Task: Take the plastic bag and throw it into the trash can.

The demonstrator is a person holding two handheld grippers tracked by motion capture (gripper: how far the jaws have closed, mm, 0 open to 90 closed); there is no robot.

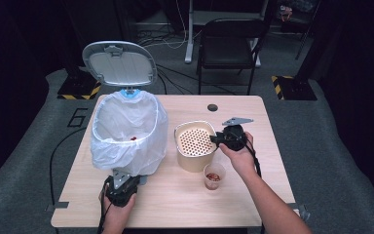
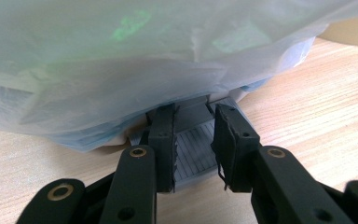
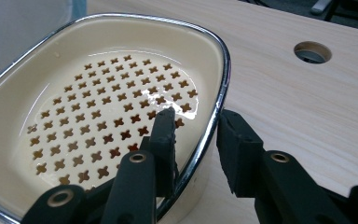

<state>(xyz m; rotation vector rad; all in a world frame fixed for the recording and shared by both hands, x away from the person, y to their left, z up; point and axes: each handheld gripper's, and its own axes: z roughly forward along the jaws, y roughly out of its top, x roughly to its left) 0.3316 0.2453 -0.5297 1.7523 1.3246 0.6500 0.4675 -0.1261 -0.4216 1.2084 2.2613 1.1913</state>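
Note:
A pedal bin (image 1: pixel 126 131) lined with a white bag (image 2: pixel 144 60) stands on the left of the table, its lid (image 1: pixel 119 63) raised. Small red bits (image 1: pixel 133 138) lie inside it. My left gripper (image 1: pixel 121 183) (image 2: pixel 193 116) rests open on the bin's grey foot pedal (image 2: pixel 193 149), under the bag. A cream tub with a perforated strainer insert (image 1: pixel 195 141) (image 3: pixel 98 116) sits mid-table. My right gripper (image 1: pixel 216 139) (image 3: pixel 196 121) is open and straddles its metal rim (image 3: pixel 216 93), one jaw inside and one outside. A small cup of red pieces (image 1: pixel 214 176) stands by my right hand.
The wooden table (image 1: pixel 185 204) has a round cable hole (image 1: pixel 212 107) (image 3: pixel 312 51) at its back edge. A black chair (image 1: pixel 229 44) stands behind the table. Bare wood lies along the front and right of the tub.

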